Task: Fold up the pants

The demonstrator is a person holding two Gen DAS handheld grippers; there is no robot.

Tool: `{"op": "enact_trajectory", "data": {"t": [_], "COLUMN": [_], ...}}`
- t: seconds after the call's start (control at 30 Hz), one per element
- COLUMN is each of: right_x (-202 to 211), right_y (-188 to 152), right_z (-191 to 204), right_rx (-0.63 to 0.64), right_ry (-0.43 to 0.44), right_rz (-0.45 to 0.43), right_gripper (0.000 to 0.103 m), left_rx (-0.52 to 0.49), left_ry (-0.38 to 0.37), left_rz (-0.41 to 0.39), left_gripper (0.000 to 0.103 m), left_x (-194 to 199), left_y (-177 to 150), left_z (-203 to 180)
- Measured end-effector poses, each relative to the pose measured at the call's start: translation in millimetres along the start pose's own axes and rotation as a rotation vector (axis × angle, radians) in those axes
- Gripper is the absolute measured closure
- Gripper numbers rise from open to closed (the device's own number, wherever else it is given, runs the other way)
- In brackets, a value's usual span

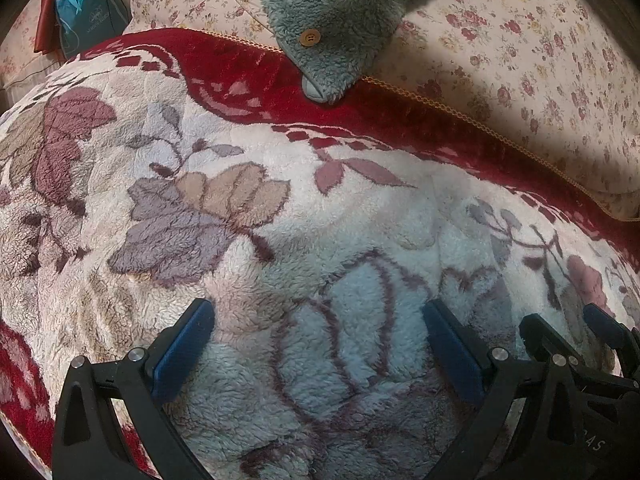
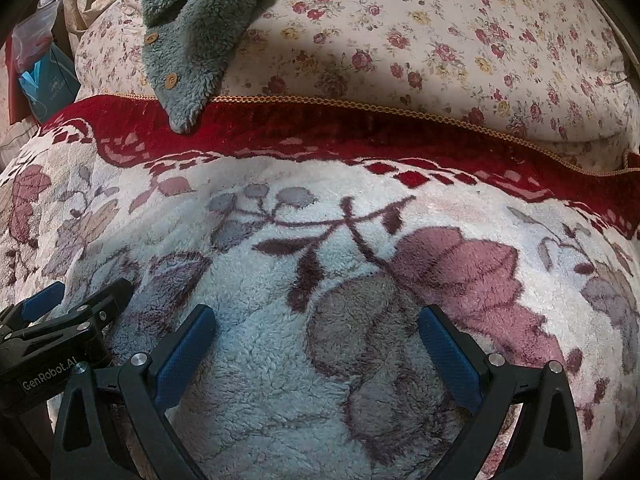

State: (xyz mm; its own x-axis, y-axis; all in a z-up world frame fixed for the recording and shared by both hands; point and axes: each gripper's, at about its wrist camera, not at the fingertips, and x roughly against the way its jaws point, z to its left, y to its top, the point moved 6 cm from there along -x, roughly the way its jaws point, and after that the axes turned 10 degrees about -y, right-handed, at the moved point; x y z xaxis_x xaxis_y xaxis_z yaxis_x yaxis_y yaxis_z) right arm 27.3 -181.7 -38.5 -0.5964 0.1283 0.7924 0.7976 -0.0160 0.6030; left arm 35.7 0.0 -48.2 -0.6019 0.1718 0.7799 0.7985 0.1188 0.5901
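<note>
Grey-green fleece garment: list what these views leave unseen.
- Fleece garment: its upper part is cut off by the top edge in both wrist views, so its full shape is unclear.
- Blue bag: the print is too small to read, and red plastic overlaps it.
- Left gripper, right gripper: both open, holding nothing.

Bed under floral plush blanket (image 1: 248, 216), flowered pillow (image 2: 440, 48), grey-green fleece garment (image 1: 336, 20)

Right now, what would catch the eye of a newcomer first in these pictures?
Probably the plush floral blanket with its red border, which fills the foreground. At the far edge a grey-green fleece garment with wooden buttons hangs down from a flowered cushion. Both tongs, left and right, hover open.
</note>
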Motion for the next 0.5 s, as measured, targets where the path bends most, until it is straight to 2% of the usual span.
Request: {"op": "enact_trajectory", "data": {"t": [0.5], "right_x": [-0.3], "right_y": [-0.1], "right_z": [-0.1], "right_rx": [0.000], "right_ry": [0.000], "right_rz": [0.000], "right_gripper": [0.000], "left_rx": [-0.003], "left_ry": [0.004], "left_rz": [0.000], "left_gripper": [0.000], "left_x": [-1.3], "left_y": [-0.4], "left_z": [-2.2]}}
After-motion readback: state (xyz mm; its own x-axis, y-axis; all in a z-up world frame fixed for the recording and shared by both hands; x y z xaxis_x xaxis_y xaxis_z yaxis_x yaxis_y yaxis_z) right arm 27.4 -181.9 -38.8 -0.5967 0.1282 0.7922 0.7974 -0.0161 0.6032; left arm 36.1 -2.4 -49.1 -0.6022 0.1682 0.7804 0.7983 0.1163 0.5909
